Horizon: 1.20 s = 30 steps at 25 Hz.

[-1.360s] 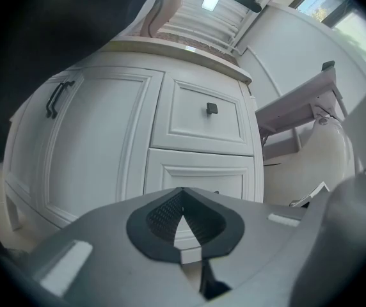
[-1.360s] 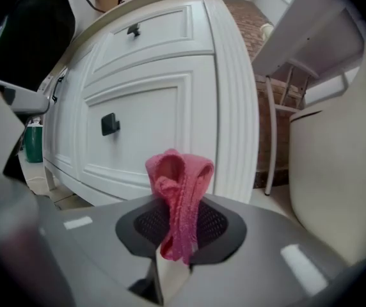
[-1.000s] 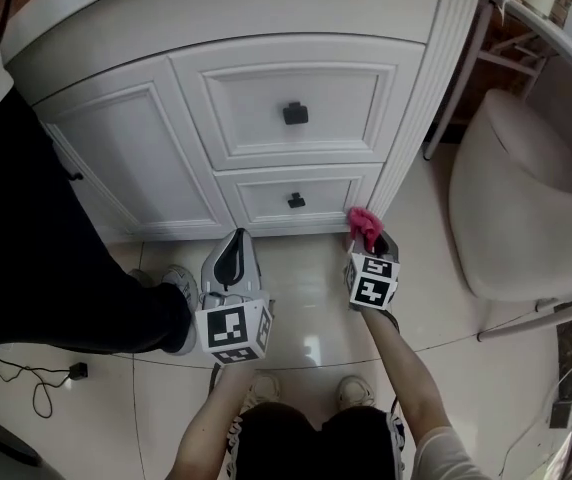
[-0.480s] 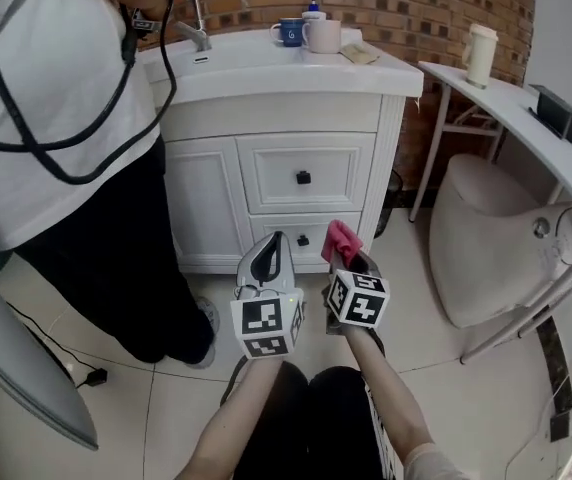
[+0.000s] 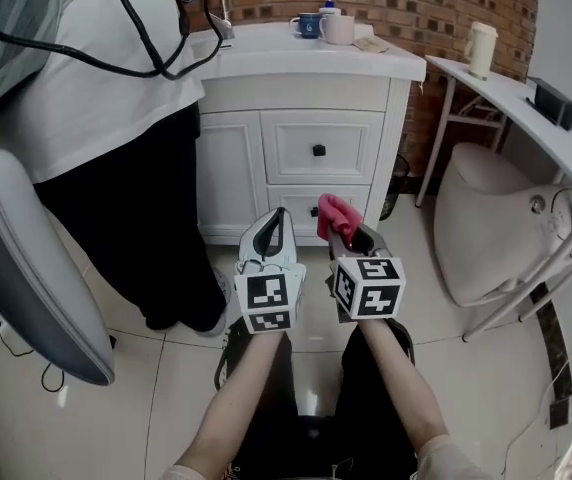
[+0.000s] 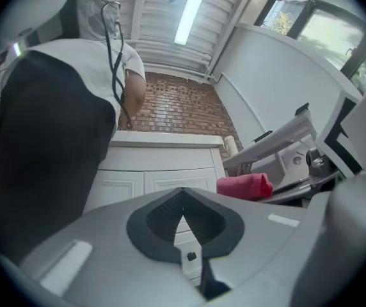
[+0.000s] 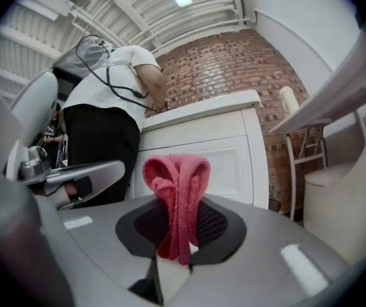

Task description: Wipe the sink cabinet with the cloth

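The white sink cabinet [image 5: 311,148] stands ahead against the brick wall, with two drawers and black knobs; it shows too in the left gripper view [image 6: 164,171] and the right gripper view [image 7: 215,152]. My right gripper [image 5: 341,230] is shut on a folded pink cloth [image 5: 336,215], held in the air a short way in front of the lower drawer. The cloth [image 7: 176,197] sticks up between its jaws. My left gripper [image 5: 271,230] hangs beside it, shut with nothing in it [image 6: 186,226]. The cloth [image 6: 244,185] appears at its right.
A person in a white shirt and black trousers [image 5: 126,168] stands at the cabinet's left. A grey padded seat [image 5: 26,268] is at far left. Cups and a soap bottle [image 5: 324,23] sit on the countertop. A white side table [image 5: 506,98] and a beige basin [image 5: 496,218] are at right.
The view has risen from looking straight down at the cabinet's base to looking forward at the whole cabinet. Both grippers stay side by side, the right one still holding the cloth.
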Available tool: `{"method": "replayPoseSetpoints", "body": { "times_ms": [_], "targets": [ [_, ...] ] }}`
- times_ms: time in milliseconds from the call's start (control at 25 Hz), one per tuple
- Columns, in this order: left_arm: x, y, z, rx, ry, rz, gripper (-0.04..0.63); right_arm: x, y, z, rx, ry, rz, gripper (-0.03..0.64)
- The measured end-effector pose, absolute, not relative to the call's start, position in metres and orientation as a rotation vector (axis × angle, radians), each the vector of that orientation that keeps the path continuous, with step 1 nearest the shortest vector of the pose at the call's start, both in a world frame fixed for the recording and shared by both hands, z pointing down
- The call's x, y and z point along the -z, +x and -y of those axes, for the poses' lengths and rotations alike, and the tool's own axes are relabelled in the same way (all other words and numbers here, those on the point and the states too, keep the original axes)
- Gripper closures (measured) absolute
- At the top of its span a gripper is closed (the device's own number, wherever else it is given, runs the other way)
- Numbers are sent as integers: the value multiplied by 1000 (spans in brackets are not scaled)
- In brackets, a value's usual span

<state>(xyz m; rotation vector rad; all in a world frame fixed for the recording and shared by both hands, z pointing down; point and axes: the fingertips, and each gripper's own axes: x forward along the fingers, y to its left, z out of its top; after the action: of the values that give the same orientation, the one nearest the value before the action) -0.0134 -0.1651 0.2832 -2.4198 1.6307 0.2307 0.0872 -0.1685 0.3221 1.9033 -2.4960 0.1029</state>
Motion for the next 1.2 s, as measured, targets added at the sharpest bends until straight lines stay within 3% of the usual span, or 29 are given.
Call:
{"method": "replayPoseSetpoints", "body": {
  "times_ms": [1200],
  "targets": [
    [-284,-10,165,-301,-2460,-1656,580,-318,83,162,23,1908,2492,549]
  ]
}}
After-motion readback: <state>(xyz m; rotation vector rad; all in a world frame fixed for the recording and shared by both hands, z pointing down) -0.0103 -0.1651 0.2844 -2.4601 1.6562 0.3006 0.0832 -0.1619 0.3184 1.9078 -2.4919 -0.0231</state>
